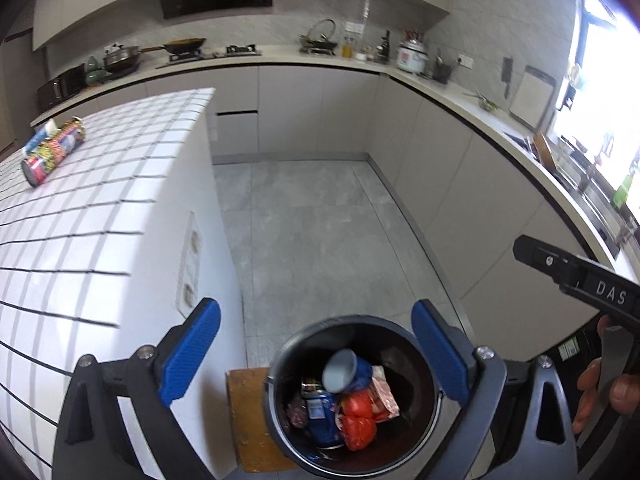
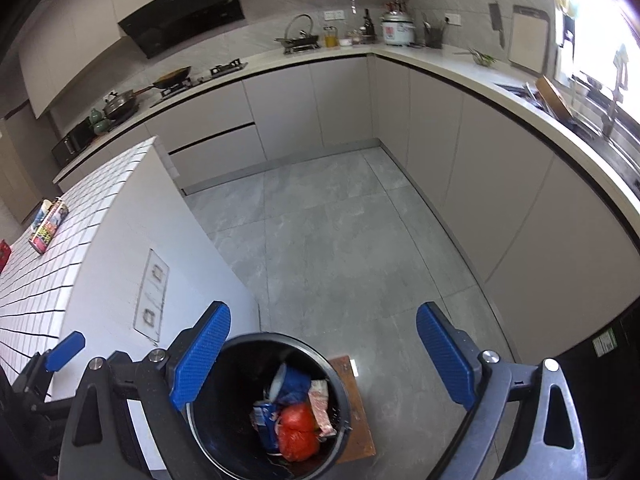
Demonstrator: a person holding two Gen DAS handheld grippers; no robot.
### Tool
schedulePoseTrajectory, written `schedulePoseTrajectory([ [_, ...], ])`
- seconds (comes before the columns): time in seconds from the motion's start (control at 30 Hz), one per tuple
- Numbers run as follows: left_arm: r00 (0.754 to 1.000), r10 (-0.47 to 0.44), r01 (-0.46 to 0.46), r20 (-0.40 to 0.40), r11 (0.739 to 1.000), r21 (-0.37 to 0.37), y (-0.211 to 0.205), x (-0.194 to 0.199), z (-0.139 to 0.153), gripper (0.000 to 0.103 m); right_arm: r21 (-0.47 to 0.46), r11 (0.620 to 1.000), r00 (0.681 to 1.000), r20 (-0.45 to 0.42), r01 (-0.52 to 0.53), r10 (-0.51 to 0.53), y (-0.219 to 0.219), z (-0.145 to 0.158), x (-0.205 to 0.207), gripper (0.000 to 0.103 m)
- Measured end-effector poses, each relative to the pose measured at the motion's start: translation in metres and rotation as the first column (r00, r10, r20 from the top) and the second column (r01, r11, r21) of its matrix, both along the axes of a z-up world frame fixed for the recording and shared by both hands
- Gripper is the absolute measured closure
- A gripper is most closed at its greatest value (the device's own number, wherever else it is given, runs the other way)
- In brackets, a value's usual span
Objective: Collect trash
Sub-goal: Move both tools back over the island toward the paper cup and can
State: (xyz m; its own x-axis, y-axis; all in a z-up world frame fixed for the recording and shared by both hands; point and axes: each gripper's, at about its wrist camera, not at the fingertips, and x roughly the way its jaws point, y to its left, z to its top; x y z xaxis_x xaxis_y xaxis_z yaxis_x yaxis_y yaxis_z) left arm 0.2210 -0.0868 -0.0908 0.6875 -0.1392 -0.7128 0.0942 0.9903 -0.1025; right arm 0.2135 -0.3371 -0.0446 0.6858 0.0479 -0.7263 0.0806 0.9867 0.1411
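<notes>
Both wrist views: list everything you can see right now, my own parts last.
bin: 1, black, floor beside island, on a wooden board
trash: several, blue, red, pink, inside bin
tube can: 1, multicoloured, lying on island
island: 1, white tiled, left
rice cooker: 1, white, back counter
wok: 1, dark, on stove
left hand-held gripper: blue pads, open, above bin
right hand-held gripper: blue pads, open, above bin

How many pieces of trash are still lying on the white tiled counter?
2. A colourful snack tube lies on its side at the far end of the counter; a small blue packet lies just behind it. More may be hidden outside the view.
</notes>
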Motion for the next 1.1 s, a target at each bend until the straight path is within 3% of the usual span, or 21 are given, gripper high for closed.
schedulePoseTrajectory([
  [0.27,0.995,0.09,-0.09,0.05,0.996,0.001,0.048,0.001,0.021,0.006,-0.003,0.998,0.997,0.032,-0.065,0.065,0.044,0.023,0.022,0.007],
  [0.47,0.977,0.198,-0.199,0.077,0.98,0.009,0.107,0.001,0.036,0.006,0.012,0.992,0.99,0.056,-0.127,0.126,0.089,0.041,0.043,0.007],
  [0.87,0.923,0.366,-0.369,0.119,0.93,0.004,0.248,-0.001,0.05,0.006,0.017,0.962,0.958,0.096,-0.273,0.27,0.23,0.068,0.073,0.007],
  [1.1,0.927,0.357,-0.36,0.117,0.933,-0.001,0.331,0.02,0.052,0.006,0.008,0.96,0.956,0.091,-0.28,0.278,0.321,0.076,0.092,0.007],
])
